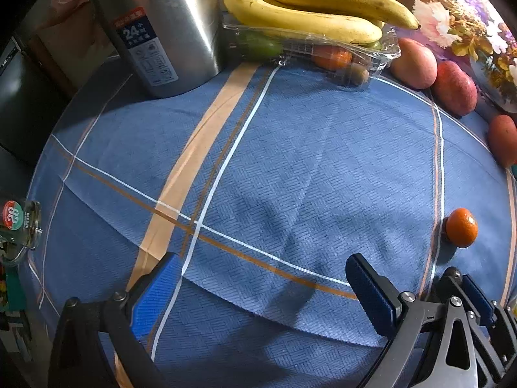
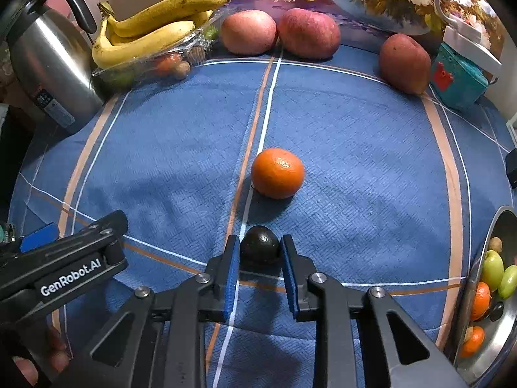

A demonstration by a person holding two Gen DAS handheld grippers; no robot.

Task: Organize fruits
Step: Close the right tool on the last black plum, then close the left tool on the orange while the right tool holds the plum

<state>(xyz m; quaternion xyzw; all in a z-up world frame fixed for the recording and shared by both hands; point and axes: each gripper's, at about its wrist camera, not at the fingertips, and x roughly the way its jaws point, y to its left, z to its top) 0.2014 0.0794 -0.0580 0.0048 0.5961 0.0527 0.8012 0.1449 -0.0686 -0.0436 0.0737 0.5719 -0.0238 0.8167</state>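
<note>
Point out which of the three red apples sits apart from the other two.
The rightmost apple, beside the teal box. The other two apples sit side by side near the bananas.

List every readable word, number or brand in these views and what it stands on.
"24" on the label of the steel thermos; the small print around and below it is too blurred to read.
"GenRobot.AI" on the body of the left gripper.
A red and green round sticker on a clear glass item shows large figures, too distorted to read surely.
Nothing else is legible.
</note>
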